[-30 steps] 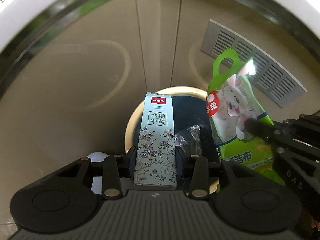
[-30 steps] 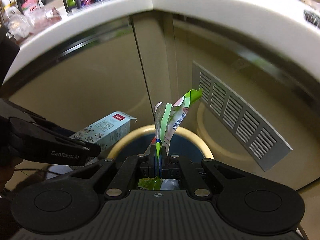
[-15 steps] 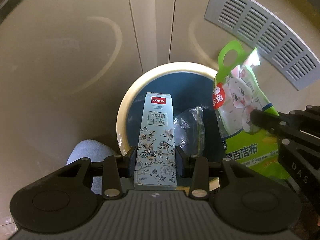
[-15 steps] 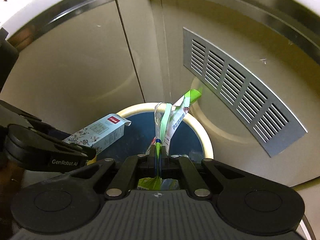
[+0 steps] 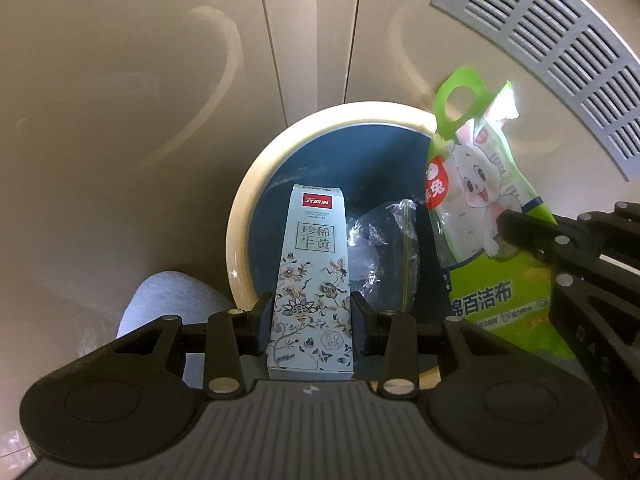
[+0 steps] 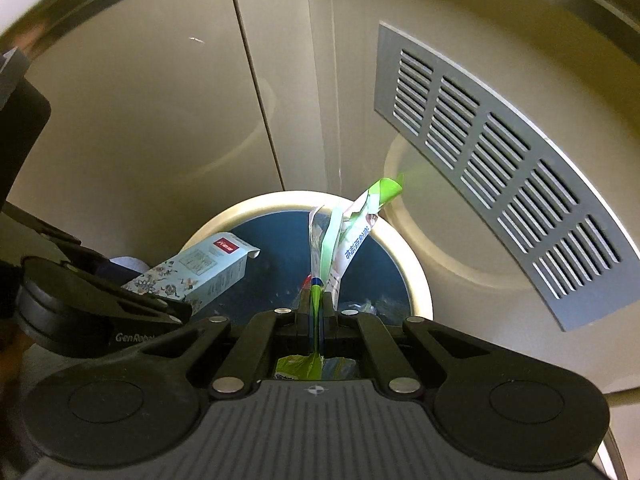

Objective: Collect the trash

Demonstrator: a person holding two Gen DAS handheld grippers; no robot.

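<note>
While the left gripper [image 5: 312,316] is clamped on the box [image 5: 312,280], a green bag [image 6: 340,240] is pinched flat in the right gripper [image 6: 316,312]; both are held over the bin [image 5: 240,216], the bag at its 3 o'clock rim.

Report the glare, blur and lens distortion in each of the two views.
Left wrist view: glare whitens the top edge of the green rabbit-print bag; the vent grille bows under the fisheye; print on the floral carton is sharp. Right wrist view: the grille curves likewise; the bag's tip smears slightly.
</note>
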